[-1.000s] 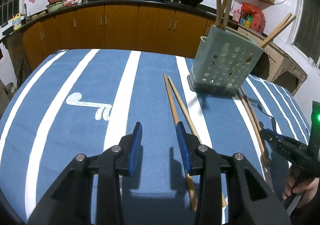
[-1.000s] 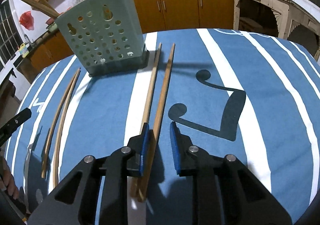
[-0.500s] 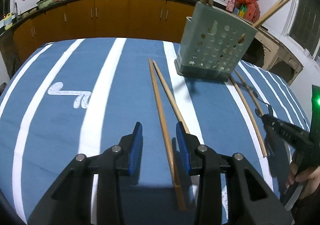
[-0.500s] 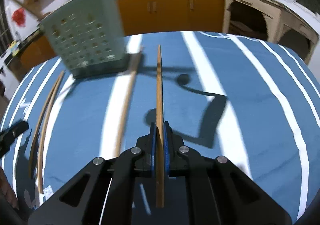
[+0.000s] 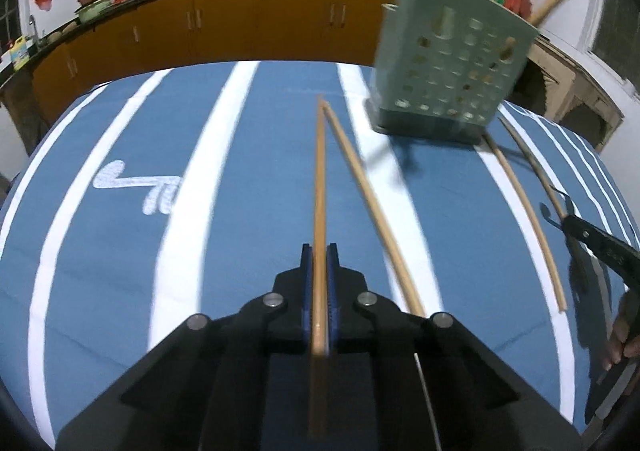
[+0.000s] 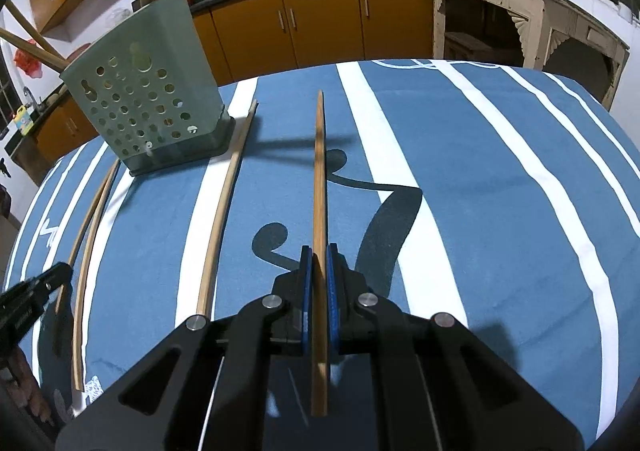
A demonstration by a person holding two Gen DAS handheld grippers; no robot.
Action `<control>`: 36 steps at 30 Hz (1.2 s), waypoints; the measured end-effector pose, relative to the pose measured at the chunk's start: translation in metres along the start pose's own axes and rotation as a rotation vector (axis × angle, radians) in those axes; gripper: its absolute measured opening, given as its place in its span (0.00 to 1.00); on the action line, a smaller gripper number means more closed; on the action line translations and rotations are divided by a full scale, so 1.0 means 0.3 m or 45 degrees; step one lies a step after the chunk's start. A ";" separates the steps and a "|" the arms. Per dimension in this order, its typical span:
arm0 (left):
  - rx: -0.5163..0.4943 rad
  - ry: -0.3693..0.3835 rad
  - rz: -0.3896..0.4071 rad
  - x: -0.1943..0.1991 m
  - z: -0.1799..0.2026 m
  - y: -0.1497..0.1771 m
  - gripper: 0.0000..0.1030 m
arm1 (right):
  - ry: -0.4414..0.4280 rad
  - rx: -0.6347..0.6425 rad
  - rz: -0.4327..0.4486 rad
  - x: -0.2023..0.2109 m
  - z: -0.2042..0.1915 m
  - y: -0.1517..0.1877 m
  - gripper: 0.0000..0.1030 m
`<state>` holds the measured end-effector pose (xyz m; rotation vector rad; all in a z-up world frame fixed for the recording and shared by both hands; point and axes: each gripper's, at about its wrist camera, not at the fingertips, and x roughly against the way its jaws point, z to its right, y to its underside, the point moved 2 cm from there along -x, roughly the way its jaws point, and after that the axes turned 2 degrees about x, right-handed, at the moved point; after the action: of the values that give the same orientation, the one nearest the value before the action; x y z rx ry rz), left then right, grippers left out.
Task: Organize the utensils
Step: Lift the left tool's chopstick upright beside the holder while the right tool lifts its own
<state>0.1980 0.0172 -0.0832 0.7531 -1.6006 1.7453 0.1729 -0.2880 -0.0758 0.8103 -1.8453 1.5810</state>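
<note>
Both claws are clamped tight: left claw (image 5: pixel 319 275) and right claw (image 6: pixel 319 275) each pinch a chopstick (image 5: pixel 320 187) near its butt end. They look light, stiff and slick, so they'd likely pivot.

Wooden chopstick (image 5: pixel 320 187), matt; perforated plastic holder (image 6: pixel 148 107); woven cloth tablecloth (image 6: pixel 500 191).

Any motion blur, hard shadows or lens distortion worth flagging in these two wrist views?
Left wrist: the caddy and the loose chopstick are motion-smeared; the table stripes bow from the fisheye. Right wrist: sharper, with the caddy crisp, and a hard dark shadow of the claw falling across the cloth.
</note>
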 end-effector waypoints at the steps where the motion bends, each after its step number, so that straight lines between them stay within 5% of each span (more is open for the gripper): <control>1: 0.011 -0.016 0.002 -0.003 -0.018 -0.007 0.08 | 0.003 0.005 0.003 0.000 -0.001 0.001 0.08; 8: 0.032 -0.061 0.006 -0.006 -0.104 -0.028 0.09 | 0.005 0.011 0.006 0.000 -0.005 0.005 0.08; 36: 0.006 -0.075 0.004 0.026 -0.088 0.021 0.10 | -0.018 0.015 0.001 0.040 0.005 0.055 0.08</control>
<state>0.1885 0.0436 -0.0836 0.8121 -1.6377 1.7443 0.1525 -0.2884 -0.0775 0.8280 -1.8481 1.5918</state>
